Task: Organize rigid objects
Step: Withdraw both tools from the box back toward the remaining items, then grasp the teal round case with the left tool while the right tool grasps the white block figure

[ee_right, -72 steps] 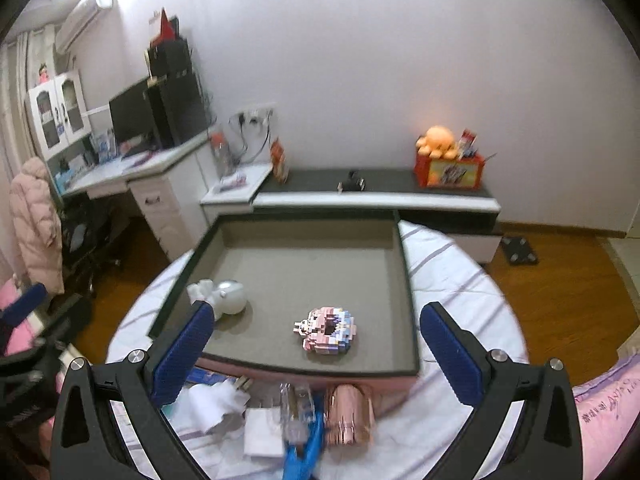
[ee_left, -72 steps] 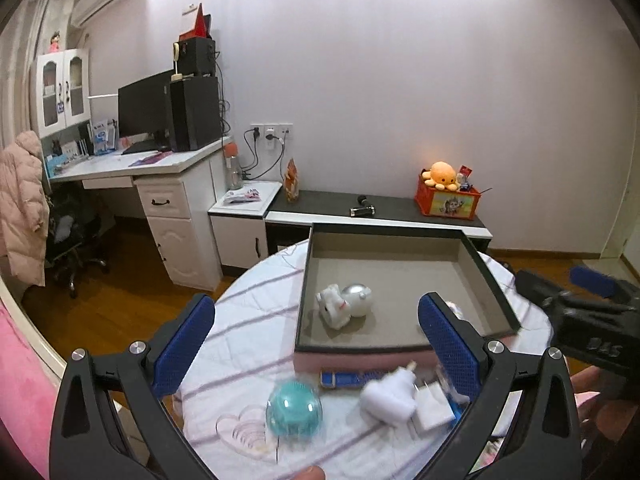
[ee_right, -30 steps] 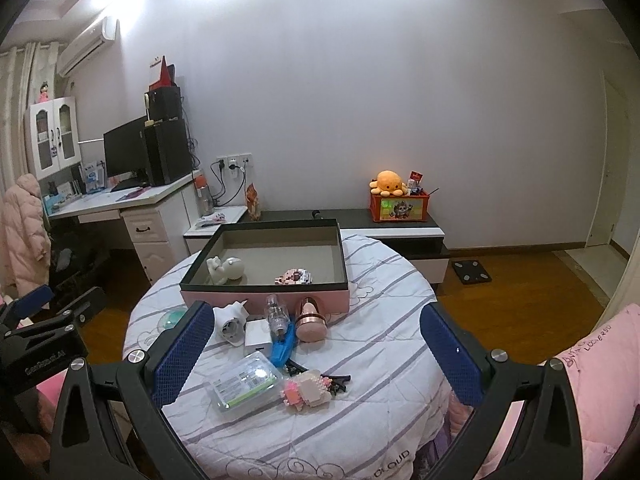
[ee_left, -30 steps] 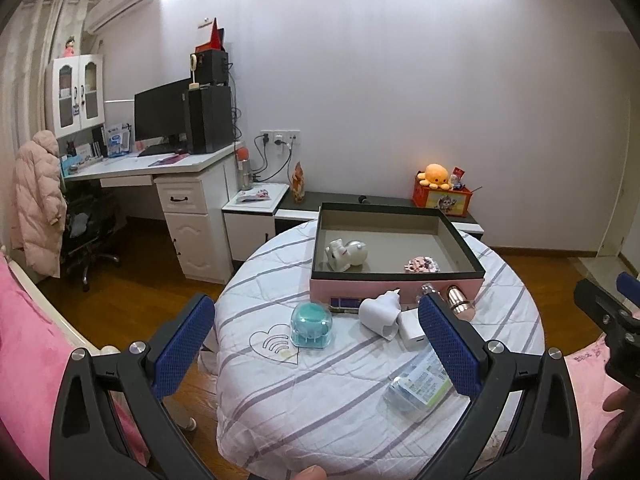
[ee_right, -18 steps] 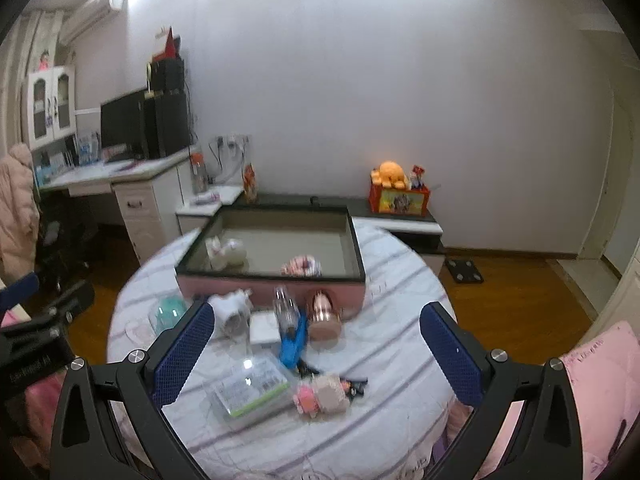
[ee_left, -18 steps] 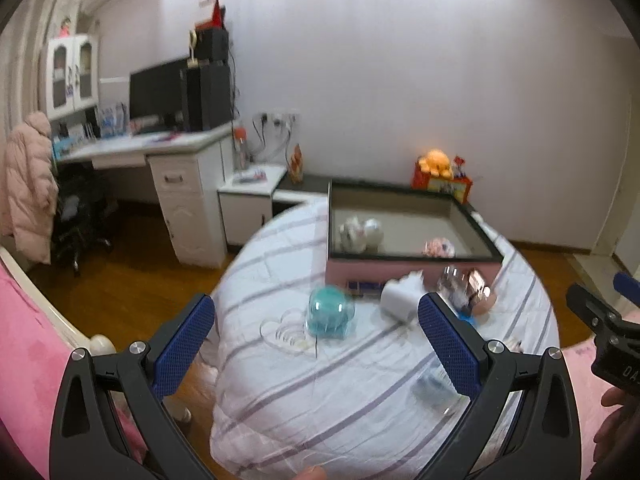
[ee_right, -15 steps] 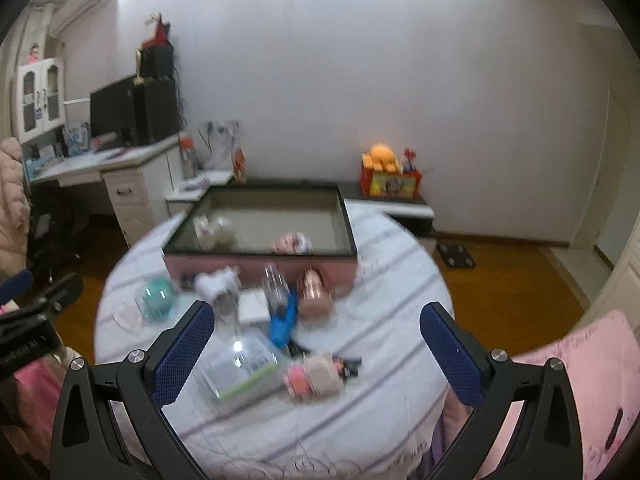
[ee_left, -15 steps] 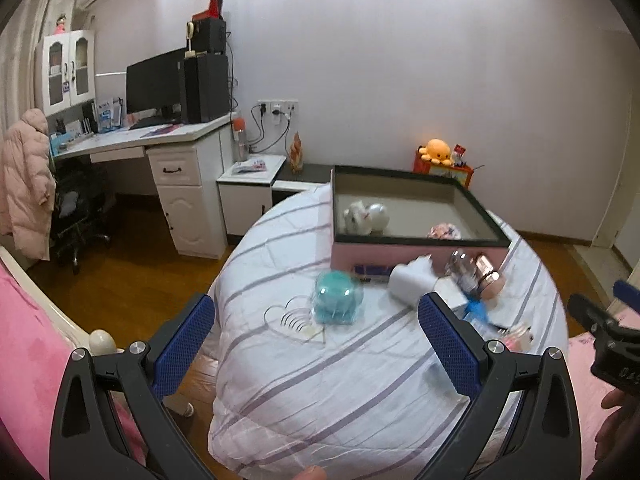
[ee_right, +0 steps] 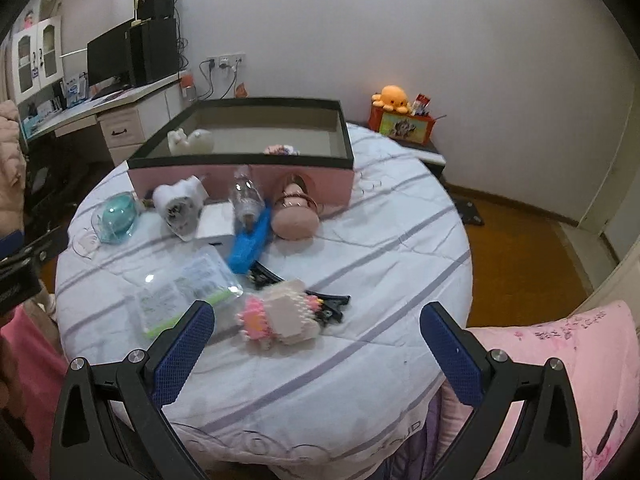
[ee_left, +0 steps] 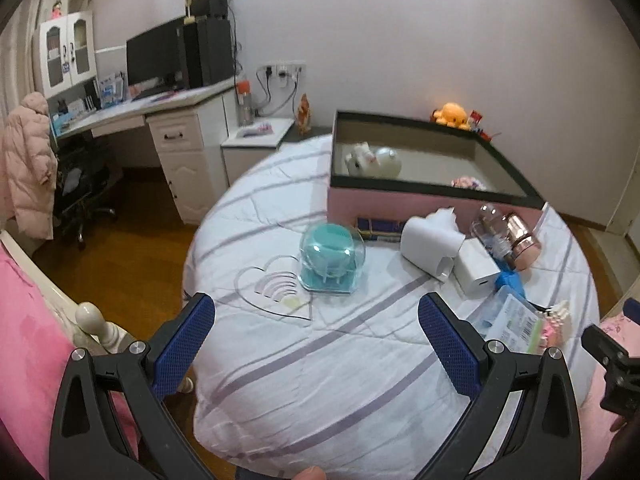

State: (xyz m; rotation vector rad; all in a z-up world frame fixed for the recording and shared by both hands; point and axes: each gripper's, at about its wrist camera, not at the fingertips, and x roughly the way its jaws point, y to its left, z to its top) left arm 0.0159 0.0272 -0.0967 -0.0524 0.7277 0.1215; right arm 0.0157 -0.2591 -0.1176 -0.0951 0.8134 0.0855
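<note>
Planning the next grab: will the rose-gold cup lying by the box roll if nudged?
Probably. The cup lies on its side, round-bodied, so a sideways nudge may roll it. The box behind it and the soft cloth should limit travel.

Plain white wall (ee_right: 400,32), wood floor (ee_right: 520,240), white desk (ee_left: 160,120) w/ monitor (ee_left: 154,56), low cabinet (ee_right: 432,152).

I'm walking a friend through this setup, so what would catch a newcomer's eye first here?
Probably the big pink box with a dark rim at the far side of the round table, holding a white figurine. Next, the clutter in front of it: a teal dome, a blue clip and a pink block toy. Both grippers, left and right, hover open and empty.
</note>
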